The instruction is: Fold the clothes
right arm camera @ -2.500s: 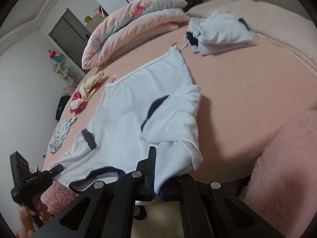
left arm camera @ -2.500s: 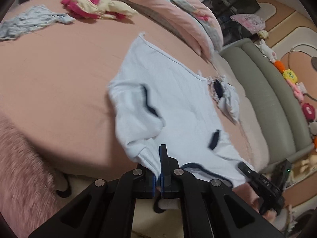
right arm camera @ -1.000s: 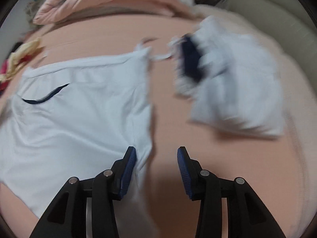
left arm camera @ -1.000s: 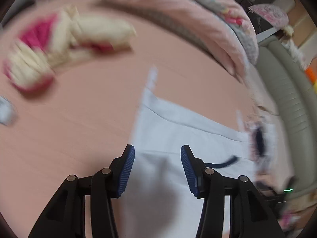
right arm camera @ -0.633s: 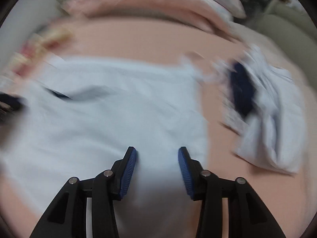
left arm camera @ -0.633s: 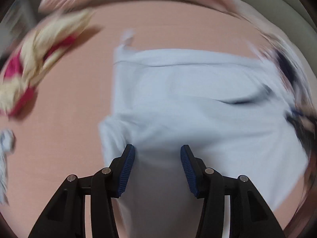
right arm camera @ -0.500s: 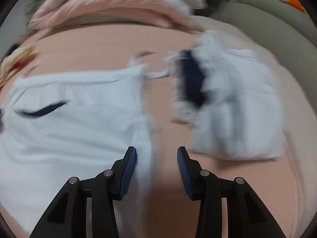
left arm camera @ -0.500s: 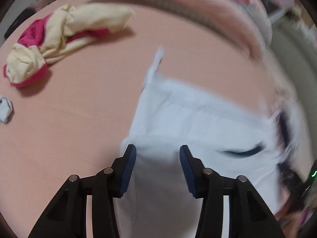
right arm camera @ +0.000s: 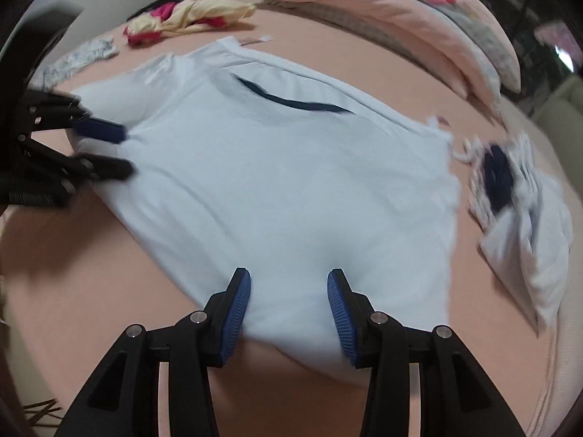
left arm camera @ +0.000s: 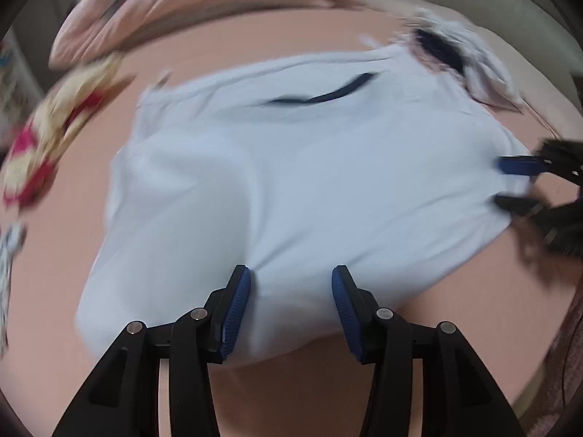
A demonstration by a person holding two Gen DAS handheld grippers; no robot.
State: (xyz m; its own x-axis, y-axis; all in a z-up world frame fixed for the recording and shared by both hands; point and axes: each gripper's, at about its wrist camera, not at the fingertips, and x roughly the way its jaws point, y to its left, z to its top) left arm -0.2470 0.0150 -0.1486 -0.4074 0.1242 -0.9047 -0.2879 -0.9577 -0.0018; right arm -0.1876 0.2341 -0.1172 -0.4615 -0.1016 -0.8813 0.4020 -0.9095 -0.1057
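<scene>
Pink bed sheet (right arm camera: 328,400) everywhere. Left gripper (left arm camera: 290,309) and right gripper (right arm camera: 289,309) both sit partly open over the pale blue shirt's (right arm camera: 291,189) near edge, gripping nothing. Shirt's spread mid-bed, folded clothes (right arm camera: 528,225) toward the right edge.

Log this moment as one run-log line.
stage: mid-fold | left gripper: open over pale blue shirt | right gripper: open over shirt

No words, numbers, brands or signs can be read in either view. The small tag (right arm camera: 257,39) at the far hem of the pale shirt (right arm camera: 291,182), toward the bed's far edge, is too blurred to read.
</scene>
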